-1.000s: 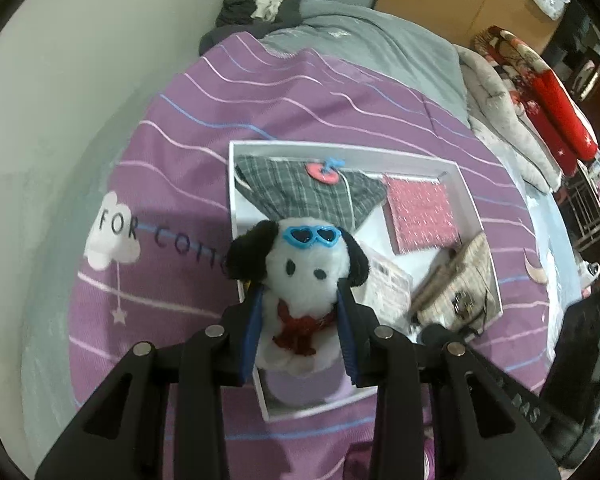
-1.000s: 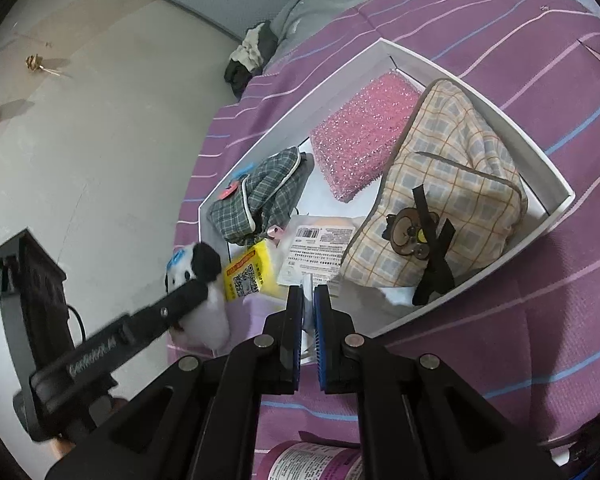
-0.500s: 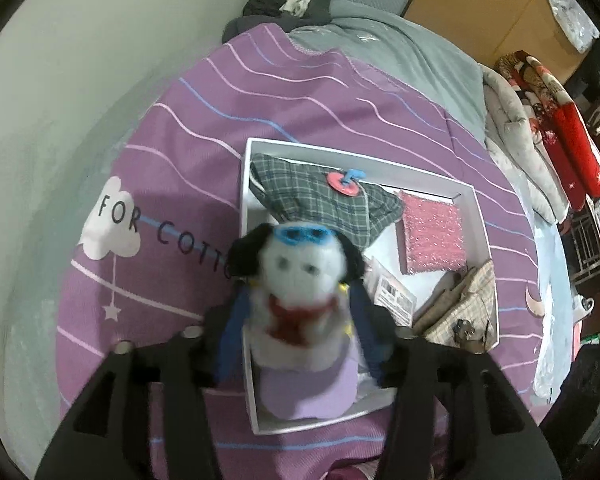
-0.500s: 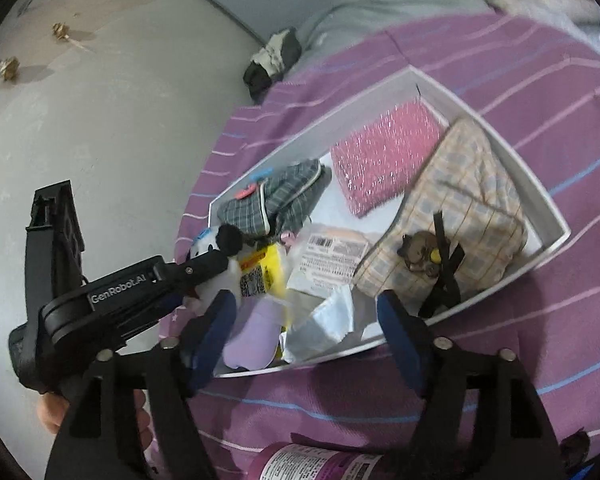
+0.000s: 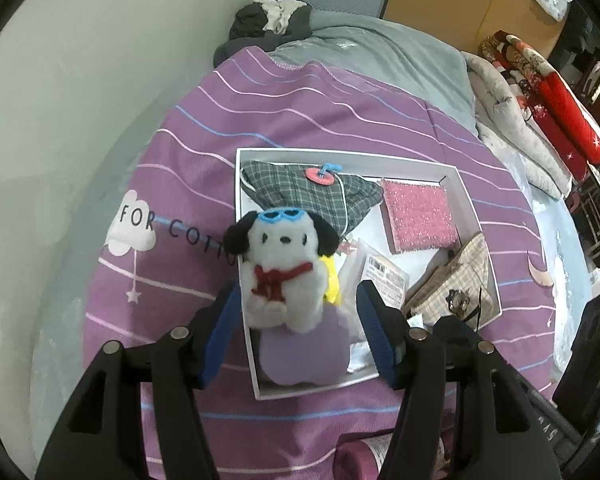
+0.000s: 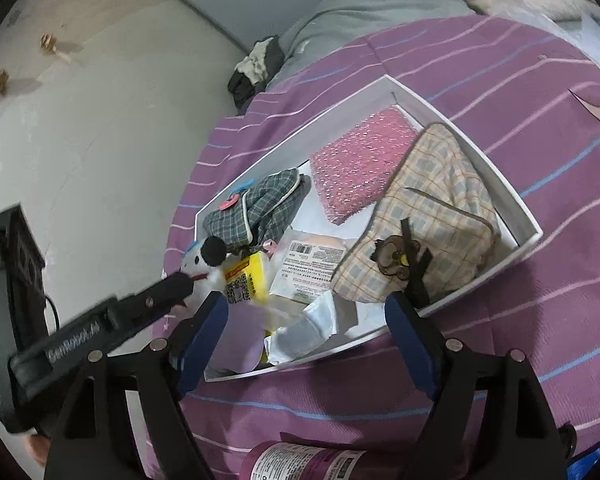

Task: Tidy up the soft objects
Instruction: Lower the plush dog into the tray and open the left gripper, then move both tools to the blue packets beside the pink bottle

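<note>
Nearest the left wrist camera, the left gripper (image 5: 296,320) stands with its blue-padded jaws spread apart, neither pad pressing on the fluffy white plush dog (image 5: 283,272) that sits upright between them. The dog has black floppy ears, blue sunglasses and a red yarn bow, and rests at the near left corner of the shallow white box (image 5: 466,196), on a smooth lilac rounded pad (image 5: 302,360). The right gripper (image 6: 306,336) hangs over the near edge of the same box, its jaws opening wide with only a crumpled clear plastic wrapper (image 6: 304,330) lying below the gap, untouched. Farther into the box lie a yellow packet (image 6: 246,280) with a printed code, a flat labelled sachet (image 6: 312,260), and a quilted beige check pouch (image 6: 428,216) bearing a small bear charm. Beyond those sit a rumpled grey plaid fabric bag (image 5: 308,196) with a round pink tag, and a square, glittery pink scrubbing pad (image 5: 418,214). The box rests on a purple striped cotton bedcover (image 5: 320,112), with a grey sheet (image 5: 380,50) behind.
</note>
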`<action>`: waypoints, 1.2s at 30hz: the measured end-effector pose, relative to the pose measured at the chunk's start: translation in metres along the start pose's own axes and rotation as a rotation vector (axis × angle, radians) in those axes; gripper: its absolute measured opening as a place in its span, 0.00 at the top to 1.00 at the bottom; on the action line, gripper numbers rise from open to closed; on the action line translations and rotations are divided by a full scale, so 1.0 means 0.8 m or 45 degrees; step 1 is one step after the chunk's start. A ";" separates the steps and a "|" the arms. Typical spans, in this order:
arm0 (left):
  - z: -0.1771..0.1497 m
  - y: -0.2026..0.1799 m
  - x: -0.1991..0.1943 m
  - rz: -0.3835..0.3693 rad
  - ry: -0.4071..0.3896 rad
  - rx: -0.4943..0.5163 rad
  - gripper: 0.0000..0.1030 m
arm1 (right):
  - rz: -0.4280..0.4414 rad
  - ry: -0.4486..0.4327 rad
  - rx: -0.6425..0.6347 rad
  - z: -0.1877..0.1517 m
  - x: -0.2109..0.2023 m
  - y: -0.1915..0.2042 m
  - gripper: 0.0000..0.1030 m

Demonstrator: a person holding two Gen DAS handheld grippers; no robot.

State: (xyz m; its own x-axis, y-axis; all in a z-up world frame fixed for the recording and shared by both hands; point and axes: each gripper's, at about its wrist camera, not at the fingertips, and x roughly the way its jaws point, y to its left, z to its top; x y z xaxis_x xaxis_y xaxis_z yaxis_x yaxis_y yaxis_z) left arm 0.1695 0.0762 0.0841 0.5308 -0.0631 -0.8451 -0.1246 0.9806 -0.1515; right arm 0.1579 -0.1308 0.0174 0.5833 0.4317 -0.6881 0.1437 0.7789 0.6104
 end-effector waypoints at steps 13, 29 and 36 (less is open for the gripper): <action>-0.027 -0.009 -0.026 0.019 0.001 0.005 0.41 | 0.065 0.053 0.079 -0.003 -0.040 -0.003 0.21; -0.079 -0.040 -0.063 0.014 -0.046 0.107 0.41 | 0.030 0.109 0.067 -0.007 -0.112 0.002 0.21; -0.103 -0.046 -0.064 -0.019 0.027 0.142 0.41 | -0.101 0.222 -0.029 -0.005 -0.141 0.002 0.21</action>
State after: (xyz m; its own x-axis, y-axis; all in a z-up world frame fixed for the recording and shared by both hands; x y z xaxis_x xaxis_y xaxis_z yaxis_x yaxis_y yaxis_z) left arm 0.0783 0.0278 0.0906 0.5138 -0.0806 -0.8541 -0.0224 0.9940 -0.1073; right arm 0.0896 -0.1763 0.0943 0.4231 0.4395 -0.7923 0.1642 0.8228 0.5441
